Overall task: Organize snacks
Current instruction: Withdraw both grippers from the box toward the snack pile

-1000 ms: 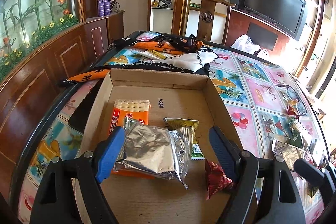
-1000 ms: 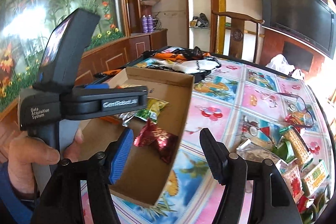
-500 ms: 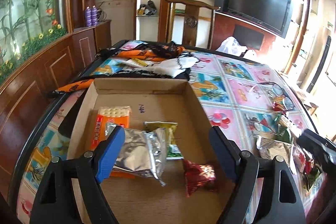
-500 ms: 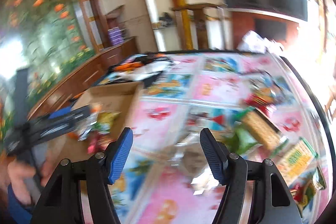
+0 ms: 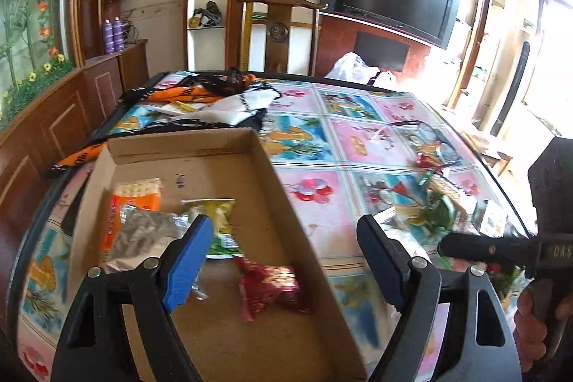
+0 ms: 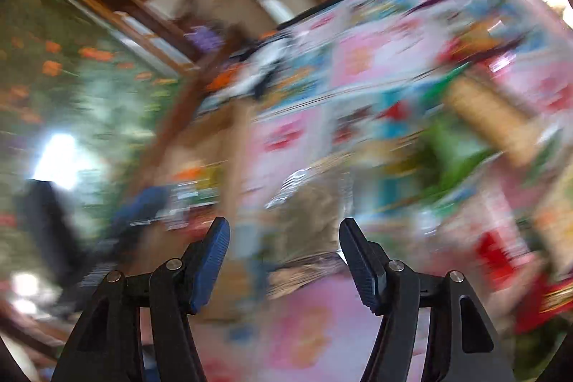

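A shallow cardboard box (image 5: pixel 265 167) lies on the table. It holds an orange cracker pack (image 5: pixel 138 199), a silver foil packet (image 5: pixel 143 233), a green-yellow packet (image 5: pixel 218 221) and a red wrapped snack (image 5: pixel 272 285). My left gripper (image 5: pixel 283 260) is open and empty above the box's near right part. My right gripper (image 6: pixel 284 256) is open and empty; its view is heavily blurred, with a silver packet (image 6: pixel 315 199) ahead of it. The right gripper body (image 5: pixel 501 249) shows at the right of the left wrist view, over a pile of loose snacks (image 5: pixel 444 203).
The table (image 5: pixel 358 138) has a colourful patterned cloth. Orange, black and white fabric (image 5: pixel 215 99) lies behind the box. Glasses (image 5: pixel 429 145) lie at the far right. A wooden chair (image 5: pixel 279 31) stands beyond the table, a TV (image 5: pixel 390 6) on the wall.
The right gripper has swung right, away from the box, toward the loose snacks; the red snack it carried now lies in the box. The left gripper drifted right and up.
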